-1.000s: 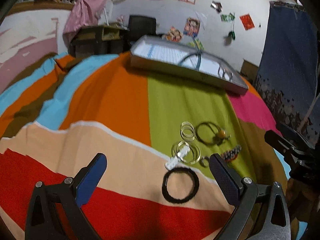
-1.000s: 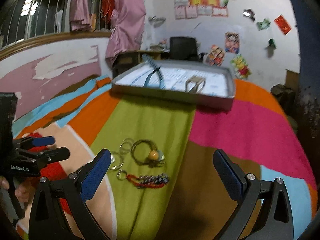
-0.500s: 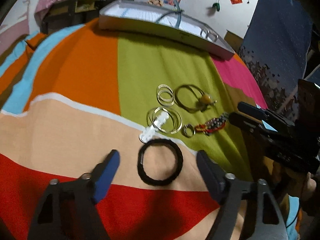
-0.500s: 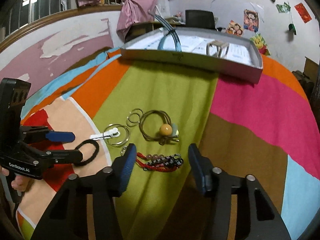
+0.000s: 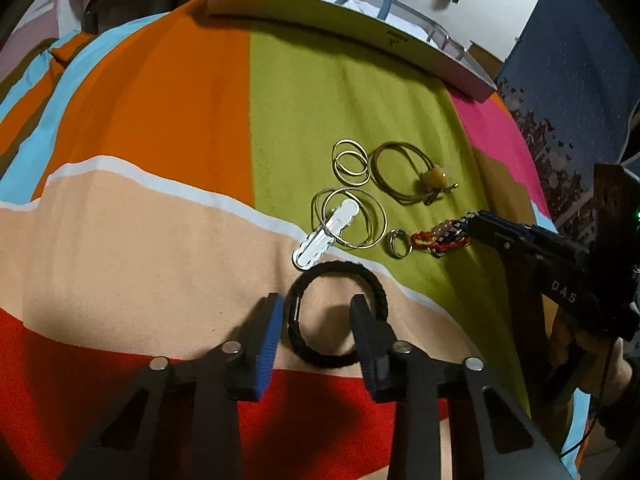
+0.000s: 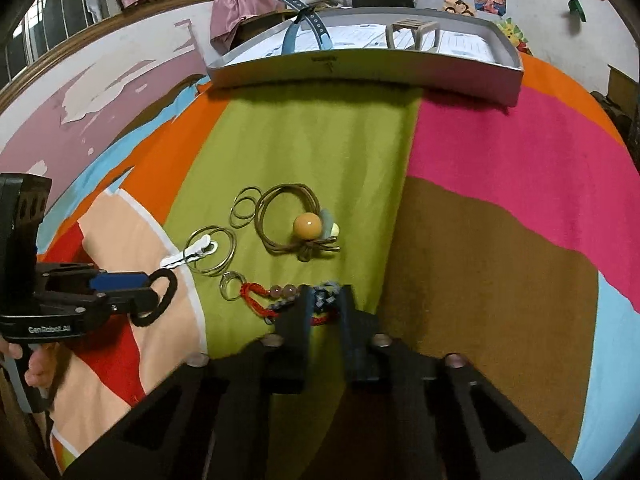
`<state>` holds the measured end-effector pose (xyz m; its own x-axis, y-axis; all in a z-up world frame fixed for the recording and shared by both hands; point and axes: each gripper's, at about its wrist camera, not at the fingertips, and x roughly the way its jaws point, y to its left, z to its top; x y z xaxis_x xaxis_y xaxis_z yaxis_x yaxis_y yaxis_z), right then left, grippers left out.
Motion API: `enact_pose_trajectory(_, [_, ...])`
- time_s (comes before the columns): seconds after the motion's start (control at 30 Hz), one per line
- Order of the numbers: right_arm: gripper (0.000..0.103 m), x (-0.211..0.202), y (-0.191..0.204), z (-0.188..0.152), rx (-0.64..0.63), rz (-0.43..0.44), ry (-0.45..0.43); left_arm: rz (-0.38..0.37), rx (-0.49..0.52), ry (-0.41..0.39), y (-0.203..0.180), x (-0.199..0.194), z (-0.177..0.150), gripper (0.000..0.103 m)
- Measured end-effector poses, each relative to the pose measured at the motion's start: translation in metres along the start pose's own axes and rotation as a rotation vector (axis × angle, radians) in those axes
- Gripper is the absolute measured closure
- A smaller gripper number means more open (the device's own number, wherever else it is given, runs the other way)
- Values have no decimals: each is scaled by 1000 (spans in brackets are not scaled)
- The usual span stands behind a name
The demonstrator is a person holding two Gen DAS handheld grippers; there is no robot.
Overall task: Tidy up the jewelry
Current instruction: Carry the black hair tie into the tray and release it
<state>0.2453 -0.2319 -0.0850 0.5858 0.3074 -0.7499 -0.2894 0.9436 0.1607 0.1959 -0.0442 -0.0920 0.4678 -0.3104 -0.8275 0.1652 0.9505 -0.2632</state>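
Left gripper (image 5: 316, 310) half-closed astride black bracelet (image 5: 338, 314) — right gripper (image 6: 326, 300) pinching beaded bracelet (image 6: 280, 300).

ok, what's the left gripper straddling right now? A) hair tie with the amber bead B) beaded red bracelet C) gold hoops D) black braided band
D: the left gripper has one finger outside the black braided band and one inside the loop, jaws still apart; the right gripper is at the beaded bracelet.

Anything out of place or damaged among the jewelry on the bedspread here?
Nothing looks damaged. One oddity: a white hair clip lies across the large gold hoops, threaded through them, so lifting either may drag the other. The remaining pieces lie flat and apart.
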Motion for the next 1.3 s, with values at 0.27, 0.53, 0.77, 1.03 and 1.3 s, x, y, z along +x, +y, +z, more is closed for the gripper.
enact_pose_trajectory(0.27, [100, -17, 7, 2, -7, 8, -67, 3, -35, 18, 6, -2, 4, 97])
enact_pose_trajectory(0.53, [101, -49, 7, 10, -34, -8, -155, -21, 18, -42, -4, -26, 5, 98])
enact_pose_trajectory(0.77, [101, -74, 7, 25, -71, -15, -230, -29, 49, -87, -15, -44, 44, 98])
enact_pose_trajectory(1.03, [101, -90, 8, 94, -165, -16, -357, 51, 32, -262, -11, -66, 136, 98])
enact_pose_trajectory(1.3, [101, -49, 2, 182, -170, -47, -363, 60, -56, -345, 4, -47, 231, 97])
